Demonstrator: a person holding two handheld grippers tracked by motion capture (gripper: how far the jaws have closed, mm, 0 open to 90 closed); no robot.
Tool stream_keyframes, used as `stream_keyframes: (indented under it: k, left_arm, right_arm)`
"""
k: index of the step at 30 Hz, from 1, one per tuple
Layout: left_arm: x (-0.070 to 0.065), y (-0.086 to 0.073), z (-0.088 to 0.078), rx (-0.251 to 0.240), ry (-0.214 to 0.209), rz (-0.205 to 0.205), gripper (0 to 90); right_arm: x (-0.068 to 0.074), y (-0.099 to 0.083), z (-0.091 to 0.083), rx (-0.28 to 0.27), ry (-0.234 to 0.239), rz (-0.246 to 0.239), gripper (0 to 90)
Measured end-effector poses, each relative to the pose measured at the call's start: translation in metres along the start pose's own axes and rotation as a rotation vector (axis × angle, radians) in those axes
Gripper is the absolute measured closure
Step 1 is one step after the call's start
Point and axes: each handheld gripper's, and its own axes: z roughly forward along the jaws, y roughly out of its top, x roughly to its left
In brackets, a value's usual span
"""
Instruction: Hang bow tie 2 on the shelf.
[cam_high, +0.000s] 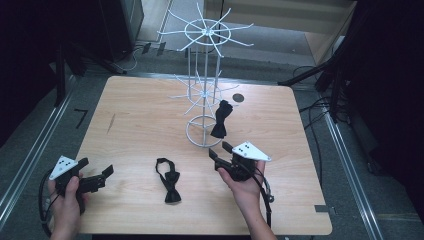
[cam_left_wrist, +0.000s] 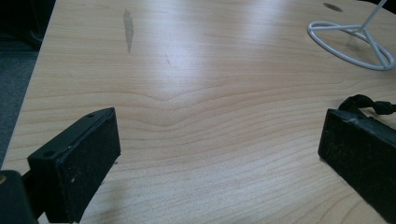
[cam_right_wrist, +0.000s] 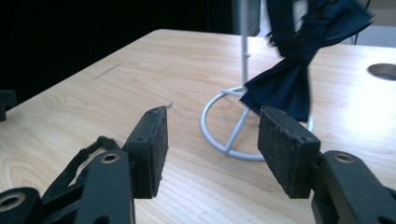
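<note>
Down at the near edge of the wooden table (cam_high: 130, 110), a hand holds the left gripper (cam_high: 100, 176). Its jaws are wide open and nothing is between them. In the left gripper view the black pads (cam_left_wrist: 88, 158) stand far apart over bare wood, and a bit of black strap peeks out just past the pad on the right of that view. Across from it, near the middle front of the table, the other hand holds the right gripper (cam_high: 220, 150). Its jaws are open about halfway and they hold nothing. In the right gripper view you can see light wood in the gap between the two pads (cam_right_wrist: 287, 149). Between the two grippers, a black bow tie (cam_high: 169, 181) lies flat on the table with its strap curled in a loop. It touches no gripper. A little farther back stands a white wire rack (cam_high: 202, 90) with a round ring for a foot and thin arms that stick out like spokes. A second bow tie (cam_high: 220, 120) hangs from a low arm of the rack, and its bottom end dangles by the ring foot. The right gripper points at this hanging bow tie and is close to it, but is not touching it. Behind the rack there is a small dark round hole (cam_high: 238, 98) in the table.
</note>
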Motion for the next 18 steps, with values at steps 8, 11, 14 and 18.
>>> stream_keyframes:
  k: [8,11,14,18]
  left_arm:
    - [0.000,0.000,0.000,0.002,0.000,0.000,0.0]
    - [0.000,0.000,0.000,0.001,-0.001,0.000,0.0]
    - [0.000,0.000,0.000,0.001,0.000,0.000,0.0]
    - [0.000,0.000,0.000,0.001,-0.001,0.002,0.0]
  right_arm:
    - [0.018,-0.009,0.012,0.045,0.046,-0.025,43.9]
    - [0.024,-0.012,0.015,0.058,0.064,-0.028,43.9]
    - [0.028,-0.015,0.018,0.068,0.079,-0.027,43.9]
    - [0.033,-0.018,0.022,0.080,0.091,-0.031,43.8]
